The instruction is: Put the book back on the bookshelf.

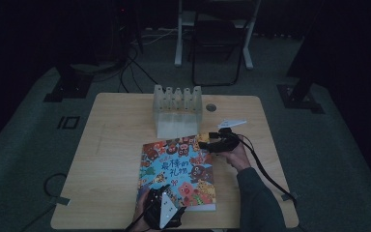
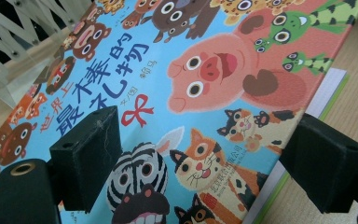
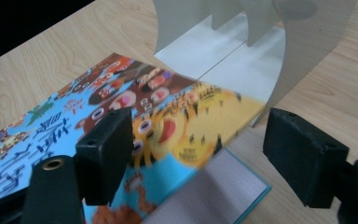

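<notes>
Now, left to right:
Left hand-held gripper (image 1: 160,200): at the near left corner of the picture book (image 1: 178,171), jaws spread wide over the cover, pads clear of it, nothing gripped.
Picture book: lies on the wooden table (image 1: 111,159), right of the middle, front cover up; in the right gripper view the far corner of the cover stands raised off the pages.
Rack (image 1: 178,112): pale, slotted, upright on the table just beyond the book's far edge.
Right hand-held gripper (image 1: 207,143): at the book's far right corner, jaws wide apart, the lifted cover corner between them; whether a pad touches it I cannot tell.
</notes>
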Demonstrator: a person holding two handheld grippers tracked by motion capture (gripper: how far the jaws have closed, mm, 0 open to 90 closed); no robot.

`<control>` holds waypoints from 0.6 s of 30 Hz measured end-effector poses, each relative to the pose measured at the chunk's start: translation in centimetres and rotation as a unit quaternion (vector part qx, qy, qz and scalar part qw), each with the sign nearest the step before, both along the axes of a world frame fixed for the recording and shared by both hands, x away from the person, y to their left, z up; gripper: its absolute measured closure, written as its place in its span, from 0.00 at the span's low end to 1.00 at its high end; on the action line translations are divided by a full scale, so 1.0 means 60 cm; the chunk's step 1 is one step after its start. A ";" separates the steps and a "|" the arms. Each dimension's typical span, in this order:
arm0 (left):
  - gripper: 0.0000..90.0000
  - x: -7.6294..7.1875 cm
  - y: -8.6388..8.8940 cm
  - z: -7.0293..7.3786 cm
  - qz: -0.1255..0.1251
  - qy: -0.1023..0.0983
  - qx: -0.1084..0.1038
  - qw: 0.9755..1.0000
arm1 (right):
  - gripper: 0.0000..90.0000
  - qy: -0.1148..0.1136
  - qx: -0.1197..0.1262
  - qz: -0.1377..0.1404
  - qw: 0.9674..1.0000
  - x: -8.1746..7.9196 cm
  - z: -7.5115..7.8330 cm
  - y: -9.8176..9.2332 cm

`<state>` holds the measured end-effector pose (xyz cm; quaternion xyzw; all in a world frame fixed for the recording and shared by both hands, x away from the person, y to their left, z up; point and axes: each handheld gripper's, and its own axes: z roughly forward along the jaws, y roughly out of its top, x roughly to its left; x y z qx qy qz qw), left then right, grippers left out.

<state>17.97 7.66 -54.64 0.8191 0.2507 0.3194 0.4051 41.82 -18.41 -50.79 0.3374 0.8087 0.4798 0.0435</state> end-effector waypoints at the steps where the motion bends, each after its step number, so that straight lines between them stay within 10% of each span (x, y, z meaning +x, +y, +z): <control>1: 0.17 -0.001 0.001 0.001 -0.001 -0.002 -0.003 1.000 | 0.26 0.002 0.005 -0.001 1.000 -0.003 0.001 0.000; 18: 0.17 -0.008 0.007 0.019 -0.002 -0.018 -0.016 1.000 | 0.34 0.029 0.001 0.026 0.999 -0.078 0.040 0.028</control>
